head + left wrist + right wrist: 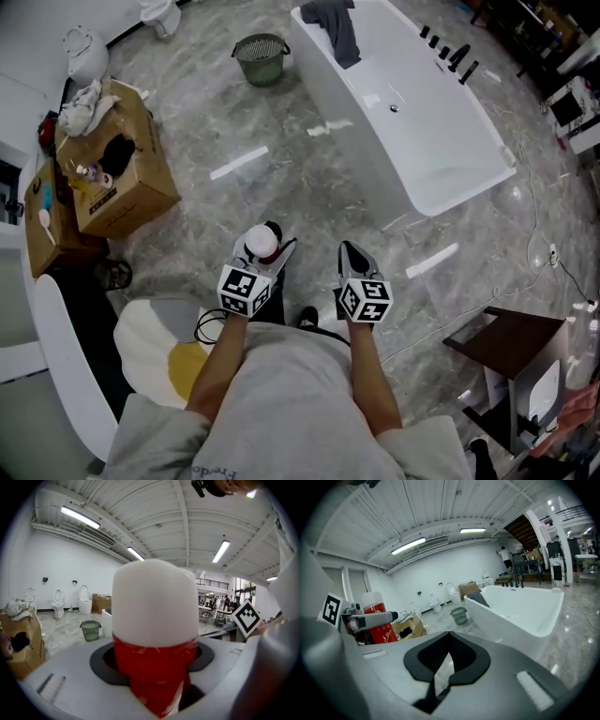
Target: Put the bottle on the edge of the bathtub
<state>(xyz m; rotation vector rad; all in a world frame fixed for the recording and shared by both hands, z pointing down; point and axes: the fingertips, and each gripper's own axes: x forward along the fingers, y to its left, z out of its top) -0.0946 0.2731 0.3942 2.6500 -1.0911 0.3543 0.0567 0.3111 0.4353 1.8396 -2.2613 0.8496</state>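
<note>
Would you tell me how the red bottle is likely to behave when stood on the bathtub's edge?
The bottle is probably stiff: it holds its shape in the left gripper. Tall, with a broad white cap, it may tip on the narrow, glossy bathtub rim. Its weight I cannot judge.

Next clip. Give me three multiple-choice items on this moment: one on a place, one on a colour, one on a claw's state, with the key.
1. Where is the green wastebasket relative to the bathtub?
A. inside it
B. on the floor beside one end of it
C. hung on its rim

2. What colour is the cap of the bottle held in the left claw?
A. blue
B. black
C. white

3. How is the right claw?
A. shut, empty
B. shut on the bottle
C. wide open

Key:
1 B: the head view shows it standing on the floor by the bathtub.
2 C: the left gripper view shows a white cap over a red body.
3 A: its jaws meet with nothing between them.
</note>
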